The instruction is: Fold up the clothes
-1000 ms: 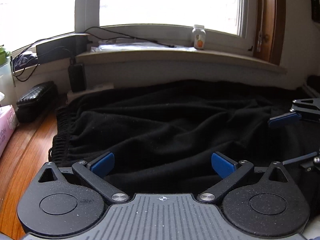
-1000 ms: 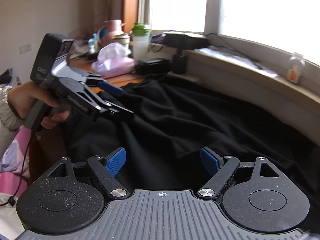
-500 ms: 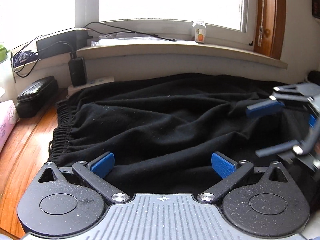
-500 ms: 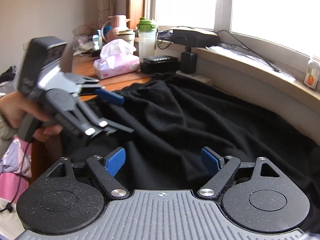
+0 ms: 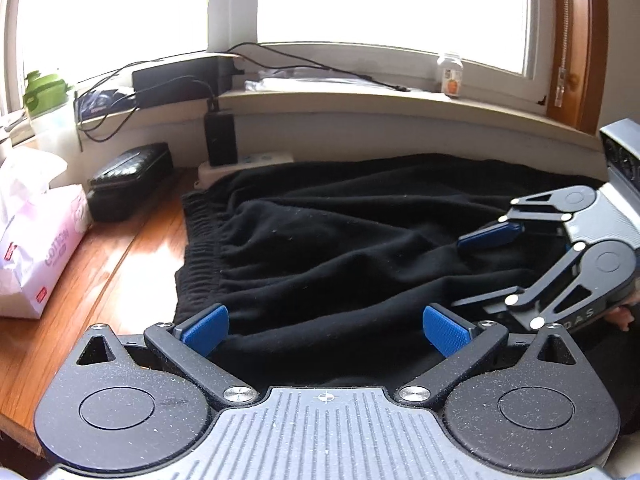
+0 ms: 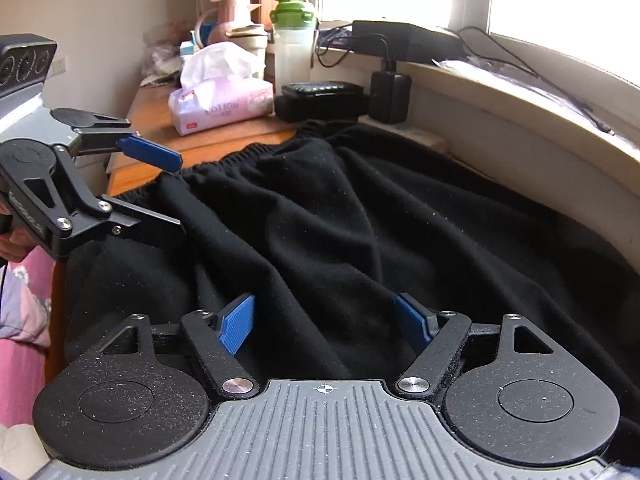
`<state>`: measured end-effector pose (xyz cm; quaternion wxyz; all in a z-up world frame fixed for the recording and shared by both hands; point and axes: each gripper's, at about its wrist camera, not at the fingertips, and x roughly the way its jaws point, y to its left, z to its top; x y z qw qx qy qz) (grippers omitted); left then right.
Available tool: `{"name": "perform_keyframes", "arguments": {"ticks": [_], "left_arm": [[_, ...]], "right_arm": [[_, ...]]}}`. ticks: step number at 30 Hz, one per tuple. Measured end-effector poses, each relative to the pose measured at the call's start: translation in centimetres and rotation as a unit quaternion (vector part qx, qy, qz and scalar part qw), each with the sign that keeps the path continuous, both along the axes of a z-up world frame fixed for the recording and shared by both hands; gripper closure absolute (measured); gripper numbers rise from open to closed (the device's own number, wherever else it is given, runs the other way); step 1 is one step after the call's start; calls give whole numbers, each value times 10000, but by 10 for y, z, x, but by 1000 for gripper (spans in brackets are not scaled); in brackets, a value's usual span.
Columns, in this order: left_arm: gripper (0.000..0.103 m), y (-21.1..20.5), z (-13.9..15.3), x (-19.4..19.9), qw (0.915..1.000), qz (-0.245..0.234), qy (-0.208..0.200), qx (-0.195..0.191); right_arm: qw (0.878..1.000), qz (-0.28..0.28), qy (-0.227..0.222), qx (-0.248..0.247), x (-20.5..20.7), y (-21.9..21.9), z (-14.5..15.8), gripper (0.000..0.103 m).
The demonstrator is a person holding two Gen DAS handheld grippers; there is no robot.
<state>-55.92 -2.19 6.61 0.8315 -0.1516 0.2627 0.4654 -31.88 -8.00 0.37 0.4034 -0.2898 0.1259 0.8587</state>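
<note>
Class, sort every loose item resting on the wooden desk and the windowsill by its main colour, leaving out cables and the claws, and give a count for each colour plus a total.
Black: 4 (garment, textured case, plug adapter, flat box)
Pink: 2 (tissue pack, jug)
Green-lidded: 1 (shaker bottle)
White: 1 (small pill bottle)
Total: 8

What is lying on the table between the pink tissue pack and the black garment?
In the left wrist view, only bare wooden table separates the pink tissue pack from the black garment; a black case sits further back.
</note>
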Motion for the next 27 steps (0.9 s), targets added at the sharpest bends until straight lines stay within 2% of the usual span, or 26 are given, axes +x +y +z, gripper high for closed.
{"name": "perform_keyframes", "arguments": {"ticks": [1, 5, 7, 11, 16, 19, 21, 22, 23, 25, 27], "left_arm": [[0, 0, 0, 2, 10000, -25, 7, 1], [0, 0, -2, 6, 10000, -61, 45, -24], [0, 0, -3, 7, 10000, -62, 55, -32], [0, 2, -2, 3, 10000, -16, 55, -1], [0, 16, 0, -17, 9997, 226, -75, -12], [0, 28, 3, -35, 9987, 469, -189, -16], [0, 35, 4, -47, 9977, 612, -287, -54], [0, 38, 4, -53, 9972, 667, -337, -92], [0, 40, 4, -58, 9967, 714, -369, -123], [0, 40, 4, -64, 9964, 752, -370, -113], [0, 39, 4, -70, 9962, 786, -365, -98]], "right_arm": [[10000, 13, 25, -12, 1, 0, 0, 29], [9999, 63, 124, -62, 3, 0, 0, 67], [9997, 99, 203, -58, 6, 0, 1, 91], [9998, -74, 162, -30, 18, 0, 3, 99], [9995, -309, 94, 12, 35, 0, 6, 101], [9990, -450, 52, 37, 44, -1, 8, 97], [9986, -439, 276, 74, 47, -1, 13, 91], [9987, -393, 318, 97, 43, 0, 15, 83], [9988, -339, 339, 120, 38, 1, 17, 71], [9989, -175, 377, 202, 24, 2, 21, 57], [9990, 33, 411, 184, 8, 5, 21, 52]]}}
